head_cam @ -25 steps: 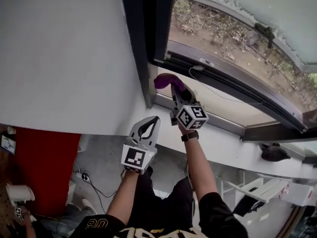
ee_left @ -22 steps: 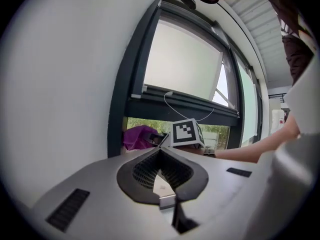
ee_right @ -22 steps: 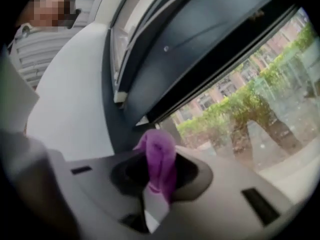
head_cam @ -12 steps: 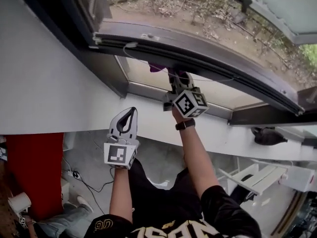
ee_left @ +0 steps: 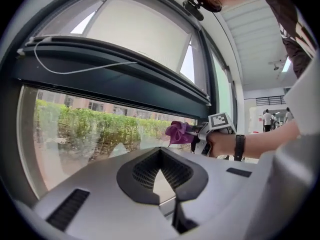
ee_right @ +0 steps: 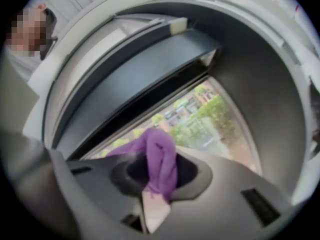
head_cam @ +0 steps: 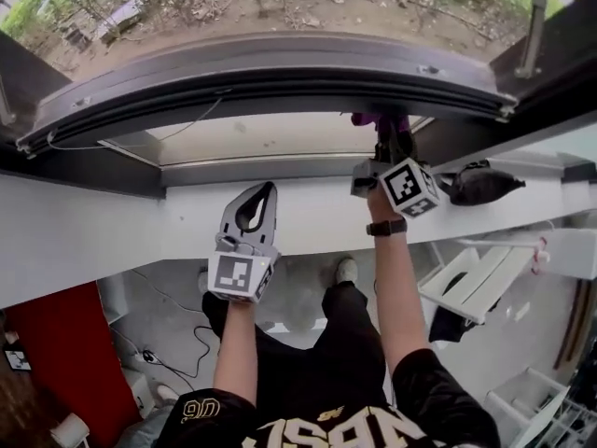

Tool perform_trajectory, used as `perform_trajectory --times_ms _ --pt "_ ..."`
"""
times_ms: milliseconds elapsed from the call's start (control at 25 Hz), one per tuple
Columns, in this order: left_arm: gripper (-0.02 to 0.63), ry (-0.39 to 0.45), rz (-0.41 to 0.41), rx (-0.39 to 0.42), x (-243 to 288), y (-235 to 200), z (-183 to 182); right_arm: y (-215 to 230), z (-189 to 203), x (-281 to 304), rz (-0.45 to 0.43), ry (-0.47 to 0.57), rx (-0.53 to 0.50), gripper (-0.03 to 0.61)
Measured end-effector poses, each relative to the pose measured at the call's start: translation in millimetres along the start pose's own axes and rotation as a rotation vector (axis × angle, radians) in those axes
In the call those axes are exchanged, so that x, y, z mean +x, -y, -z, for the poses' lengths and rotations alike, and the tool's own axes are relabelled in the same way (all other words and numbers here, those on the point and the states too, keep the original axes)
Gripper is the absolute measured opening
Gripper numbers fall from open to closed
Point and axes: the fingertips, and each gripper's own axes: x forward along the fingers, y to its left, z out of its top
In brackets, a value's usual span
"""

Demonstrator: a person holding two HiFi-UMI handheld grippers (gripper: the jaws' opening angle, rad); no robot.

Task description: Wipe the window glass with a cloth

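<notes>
Right gripper point(head_cam: 385, 136) clamped on purple cloth point(ee_right: 160, 154) — bunched lengthwise along the jaws, tip toward the window glass point(ee_left: 85, 129), left gripper point(head_cam: 254, 211) closed, empty.

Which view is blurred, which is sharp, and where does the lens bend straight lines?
Right gripper view: soft all over, the purple cloth smeared, dark round corners. Left gripper view: sharp, window frame bowed by the wide lens. Head view: mostly sharp, frame curved too, daylight bright outside.
</notes>
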Motion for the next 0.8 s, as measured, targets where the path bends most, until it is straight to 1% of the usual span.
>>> perform_trajectory --times_ms 80,120,160,200,280,320,400,480,560,640,720,800 --pt "0.012 0.005 0.041 0.003 11.5 21.4 -0.6 52.8 -18.3 -12.9 0.174 0.022 -0.001 0.080" --pt "0.012 0.003 0.056 -0.005 13.0 27.8 1.1 71.3 -23.7 -17.8 0.237 0.033 0.004 0.080" --pt "0.012 -0.002 0.062 -0.016 11.9 30.4 3.1 82.4 -25.8 -21.2 0.273 0.040 0.014 0.080" --pt "0.012 -0.007 0.061 -0.028 8.4 28.8 4.9 85.3 -23.8 -23.0 0.283 0.040 0.022 0.080" --pt "0.012 -0.017 0.036 -0.052 -4.8 11.8 8.1 66.7 -5.6 -21.8 0.252 0.009 0.006 0.079" --pt "0.012 -0.023 0.014 -0.056 -13.8 -3.6 9.3 46.8 10.7 -18.9 0.219 -0.020 -0.013 0.080" --pt "0.012 -0.028 -0.036 -0.049 -37.5 -40.1 11.6 -10.7 55.0 -9.4 0.121 -0.093 -0.050 0.080" --pt "0.012 -0.038 -0.081 -0.041 -68.5 -75.7 13.4 -86.5 108.3 -0.7 -0.021 -0.176 -0.086 0.080" --pt "0.012 -0.057 -0.132 -0.033 -100.7 -112.7 14.3 -169.3 163.4 6.9 -0.181 -0.254 -0.132 0.080" --pt "0.012 -0.054 -0.180 -0.034 -131.6 -148.8 17.8 -247.3 217.4 16.8 -0.330 -0.325 -0.175 0.080" --pt "0.012 -0.051 -0.234 -0.026 -164.0 -181.7 20.5 -317.8 266.3 27.7 -0.450 -0.377 -0.197 0.080" --pt "0.012 -0.061 -0.289 -0.026 -196.9 -210.2 21.6 -380.2 309.1 39.8 -0.531 -0.406 -0.192 0.080"
